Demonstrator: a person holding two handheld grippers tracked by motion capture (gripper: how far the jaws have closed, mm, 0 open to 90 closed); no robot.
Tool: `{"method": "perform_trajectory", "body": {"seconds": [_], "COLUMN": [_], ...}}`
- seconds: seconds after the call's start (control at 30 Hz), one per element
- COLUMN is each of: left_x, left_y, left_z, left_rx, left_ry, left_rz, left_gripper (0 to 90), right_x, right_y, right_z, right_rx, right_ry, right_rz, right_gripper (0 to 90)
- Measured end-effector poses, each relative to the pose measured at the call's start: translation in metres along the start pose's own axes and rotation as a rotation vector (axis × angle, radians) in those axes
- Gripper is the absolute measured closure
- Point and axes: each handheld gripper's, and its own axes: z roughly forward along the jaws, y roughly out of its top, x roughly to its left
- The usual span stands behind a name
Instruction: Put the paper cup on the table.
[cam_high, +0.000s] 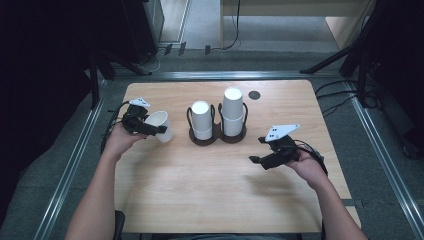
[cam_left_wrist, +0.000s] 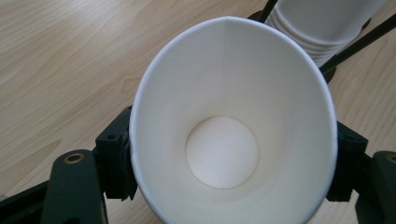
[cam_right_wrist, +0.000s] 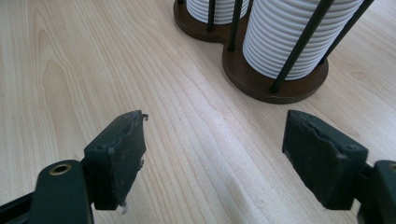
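Observation:
A white paper cup (cam_high: 161, 126) (cam_left_wrist: 233, 126) is held tilted above the table's left side, its mouth toward the left gripper's camera. My left gripper (cam_high: 150, 127) (cam_left_wrist: 231, 175) is shut on the cup, one pad on each side of its wall. Two stacks of white paper cups (cam_high: 201, 119) (cam_high: 233, 111) stand upside down in a dark double cup holder (cam_high: 218, 138) (cam_right_wrist: 275, 86) at the table's middle. My right gripper (cam_high: 256, 150) (cam_right_wrist: 215, 154) hovers open over the wood on the right, nothing between its pads, the holder just ahead of it.
The wooden table (cam_high: 210, 185) has a small round black hole (cam_high: 254, 95) at its far edge. Tripod legs and cables lie on the floor beyond and to the right. Bare wood lies in front of the holder.

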Motion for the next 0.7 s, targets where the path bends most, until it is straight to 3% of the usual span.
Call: {"method": "perform_trajectory", "body": {"seconds": [0.1,0.13,0.37,0.7], "left_x": [0.002,0.003,0.006,0.005], "left_y": [-0.001,-0.001,-0.003,-0.005], "left_z": [0.001,0.002,0.006,0.011], "left_rx": [0.007,0.019,0.027,0.042], "left_ry": [0.024,0.053,0.060,0.060], "left_rz": [-0.011,-0.014,-0.031,-0.021], "left_gripper": [24.0,23.9,22.7,20.9], "right_x": [0.001,0.001,0.001,0.001], "right_y": [0.000,0.000,0.000,0.000], "right_z": [0.001,0.001,0.001,0.002], "right_rx": [0.008,0.010,0.012,0.016], "right_ry": [0.001,-0.001,0.002,-0.001], "right_rz": [-0.004,-0.008,-0.008,-0.014], "right_gripper": [21.8,21.7,21.7,21.7]}}
